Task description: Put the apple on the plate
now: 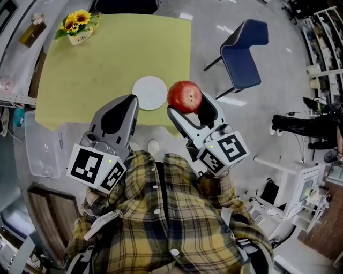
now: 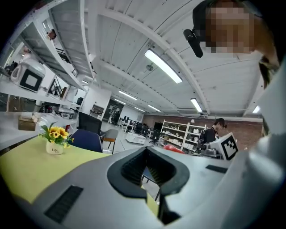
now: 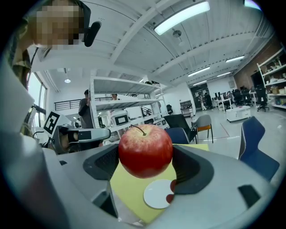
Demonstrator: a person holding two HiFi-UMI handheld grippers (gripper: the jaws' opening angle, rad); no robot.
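We are working over a yellow-green tabletop that stands on a glossy grey floor in a large workshop lit by long ceiling lights. Racks of shelves line the right side of the room.

The white plate lies flat near the tabletop's near edge, toward its right corner. Open floor borders that right edge. A blue chair stands on the floor there, well apart from the tabletop. At the far edge a dark chair is pushed against the tabletop.

Our right tongs are clamped on the red apple, one jaw on each side of it and its stem pointing up. The apple hangs in the air just to the right of the plate and is not resting on it. In the right gripper view the plate shows below and beyond the fruit.

Our left tongs are closed with nothing between the jaws. They point at the plate's left side from just short of the tabletop's near edge.

A small pot of sunflowers sits at the far left corner, well apart from the plate. A clear plastic bin stands on the floor at our left, beside the tabletop's near left corner.
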